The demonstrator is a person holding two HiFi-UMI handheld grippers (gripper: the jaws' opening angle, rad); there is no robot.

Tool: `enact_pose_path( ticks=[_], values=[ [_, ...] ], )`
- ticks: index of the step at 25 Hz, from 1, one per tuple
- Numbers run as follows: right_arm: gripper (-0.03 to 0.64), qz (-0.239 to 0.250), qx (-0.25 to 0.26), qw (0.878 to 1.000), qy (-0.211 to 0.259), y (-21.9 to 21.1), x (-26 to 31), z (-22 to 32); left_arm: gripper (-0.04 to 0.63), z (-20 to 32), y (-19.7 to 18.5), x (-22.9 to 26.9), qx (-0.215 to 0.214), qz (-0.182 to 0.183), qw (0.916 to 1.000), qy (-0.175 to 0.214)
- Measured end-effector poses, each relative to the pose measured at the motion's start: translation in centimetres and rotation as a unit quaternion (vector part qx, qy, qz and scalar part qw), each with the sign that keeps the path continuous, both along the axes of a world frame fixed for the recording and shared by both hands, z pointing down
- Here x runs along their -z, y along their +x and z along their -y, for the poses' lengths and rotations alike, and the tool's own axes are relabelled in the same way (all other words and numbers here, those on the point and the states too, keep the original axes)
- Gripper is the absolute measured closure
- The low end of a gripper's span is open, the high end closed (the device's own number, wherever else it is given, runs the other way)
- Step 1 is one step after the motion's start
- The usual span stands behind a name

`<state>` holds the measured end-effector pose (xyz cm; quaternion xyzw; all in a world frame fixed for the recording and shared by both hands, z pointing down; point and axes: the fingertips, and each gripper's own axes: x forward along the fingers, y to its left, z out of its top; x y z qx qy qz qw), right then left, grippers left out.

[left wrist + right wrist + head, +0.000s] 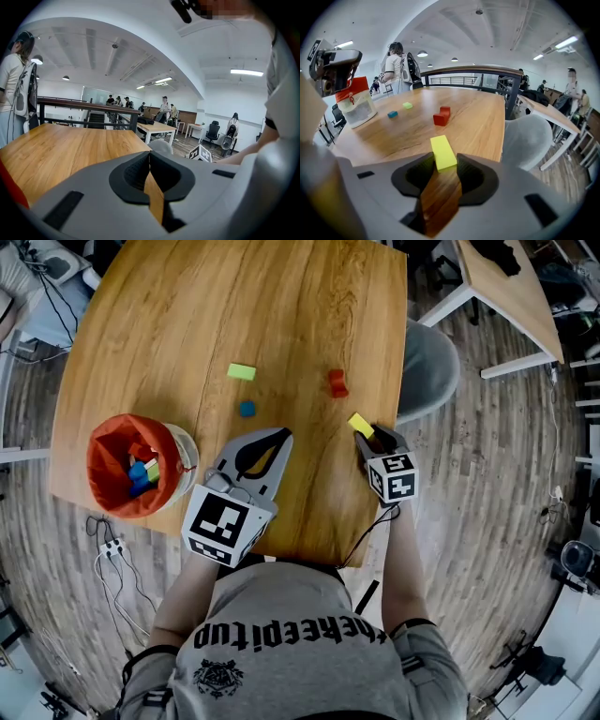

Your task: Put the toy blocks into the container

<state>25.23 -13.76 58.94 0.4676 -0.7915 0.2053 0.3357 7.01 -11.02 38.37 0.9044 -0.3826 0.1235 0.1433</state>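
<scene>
Grip on yellow block point(443, 150), low centre of frame
Your right gripper point(443, 161) jaws pinch its near end: lift it level toward the container point(101, 454) at left; left gripper point(149, 155) jaws sit pressed together.

Grey left tongs point(281, 437), right tongs point(367, 434), marker cubes point(223, 526), grey lettered T-shirt point(291, 638)

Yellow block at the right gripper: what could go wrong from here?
1. The right gripper pinches only the near end of the yellow block. Most of it sticks out ahead of the fingers, so it may pivot or slip when lifted.
2. The container stands at the table's left corner, beyond the left gripper. The carry across may clip that gripper or nudge the container towards the edge.
</scene>
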Motion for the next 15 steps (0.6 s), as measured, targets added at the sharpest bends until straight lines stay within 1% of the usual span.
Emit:
enact_pose_path(
  ticks=[5, 8, 15],
  values=[
    [0.467, 0.000, -0.010, 1.000, -0.006, -0.3, 0.1, -0.4, 0.580, -0.2, 0.2, 0.1, -0.003, -0.002, 1.0000, 0.000],
    [0.468, 0.012, -0.012, 1.000, -0.005, -0.8, 0.6, -0.9, 0.580, -0.4, 0.0, 0.3, -0.003, -0.002, 1.0000, 0.004],
    [0.469, 0.054, -0.003, 0.998, 0.033, -4.1, 4.0, -1.3, 0.580, -0.9, -1.2, 0.9, 0.010, -0.005, 0.9999, 0.011]
  ],
)
